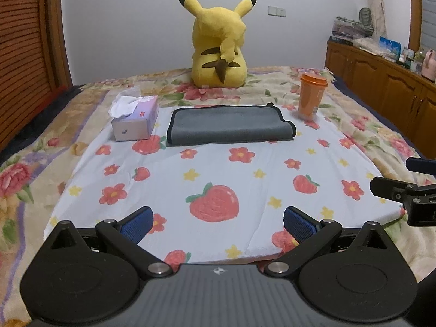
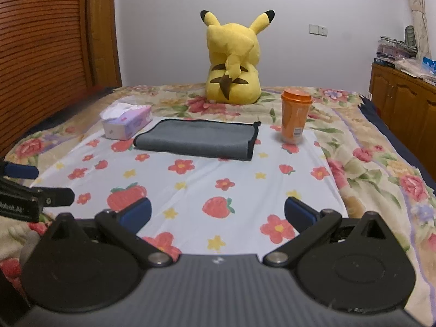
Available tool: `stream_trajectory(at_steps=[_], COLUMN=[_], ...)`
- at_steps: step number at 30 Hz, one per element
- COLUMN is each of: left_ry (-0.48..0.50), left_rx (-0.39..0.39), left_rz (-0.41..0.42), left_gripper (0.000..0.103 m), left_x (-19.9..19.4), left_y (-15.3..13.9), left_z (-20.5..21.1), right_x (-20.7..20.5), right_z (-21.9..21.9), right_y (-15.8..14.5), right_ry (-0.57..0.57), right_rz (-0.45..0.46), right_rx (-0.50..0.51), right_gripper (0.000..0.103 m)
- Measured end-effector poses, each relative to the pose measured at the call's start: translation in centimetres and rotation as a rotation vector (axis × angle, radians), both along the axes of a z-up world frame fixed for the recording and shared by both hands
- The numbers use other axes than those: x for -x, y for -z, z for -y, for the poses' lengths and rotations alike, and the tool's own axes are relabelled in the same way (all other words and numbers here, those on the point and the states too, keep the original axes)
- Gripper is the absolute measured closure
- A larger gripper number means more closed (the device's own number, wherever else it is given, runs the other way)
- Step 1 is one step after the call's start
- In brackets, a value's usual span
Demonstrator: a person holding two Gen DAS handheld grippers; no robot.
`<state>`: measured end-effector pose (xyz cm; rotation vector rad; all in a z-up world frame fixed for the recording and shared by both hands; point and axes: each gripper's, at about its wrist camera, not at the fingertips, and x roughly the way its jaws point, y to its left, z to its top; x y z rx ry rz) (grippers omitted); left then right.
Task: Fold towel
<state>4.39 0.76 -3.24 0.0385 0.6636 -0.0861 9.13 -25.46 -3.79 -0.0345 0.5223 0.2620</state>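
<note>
A grey towel (image 1: 229, 125) with black trim lies folded flat at the far end of a white strawberry-print cloth (image 1: 218, 179) on the bed; it also shows in the right wrist view (image 2: 199, 139). My left gripper (image 1: 218, 224) is open and empty, low over the cloth's near edge, well short of the towel. My right gripper (image 2: 218, 215) is open and empty, also near the cloth's front edge. Each gripper's fingers show at the side of the other's view, the right one (image 1: 406, 179) and the left one (image 2: 30, 188).
A tissue box (image 1: 136, 118) sits left of the towel and an orange lidded cup (image 1: 310, 96) right of it. A yellow plush toy (image 1: 219, 43) sits behind. A wooden headboard (image 2: 46, 46) is on the left, wooden cabinets (image 1: 387, 81) on the right.
</note>
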Motion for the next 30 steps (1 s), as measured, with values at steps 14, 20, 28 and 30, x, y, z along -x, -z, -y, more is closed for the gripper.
stream_trajectory(at_steps=[14,20,28,30], left_ry=[-0.015,-0.006,0.003,0.002], left_rx=[0.011,0.006,-0.021,-0.023], left_rz=[0.08,0.112,0.16,0.169], left_gripper=[0.0,0.0,0.0,0.0], left_x=[0.7,1.2,1.8,1.9], left_y=[-0.8,-1.2,-1.6,-1.7], left_z=[-0.2,-0.1,0.3,0.3], right_x=[-0.4,-0.1,0.3,0.4], right_z=[0.0,0.6,0.7,0.8], right_y=[0.4,0.0,-0.3,-0.4], right_ry=[0.016,0.027,0.031,0.033], right_rz=[0.018,0.036,0.071,0.081], right_rx=[0.0,-0.022,-0.03,-0.035], right_gripper=[0.0,0.0,0.0,0.0])
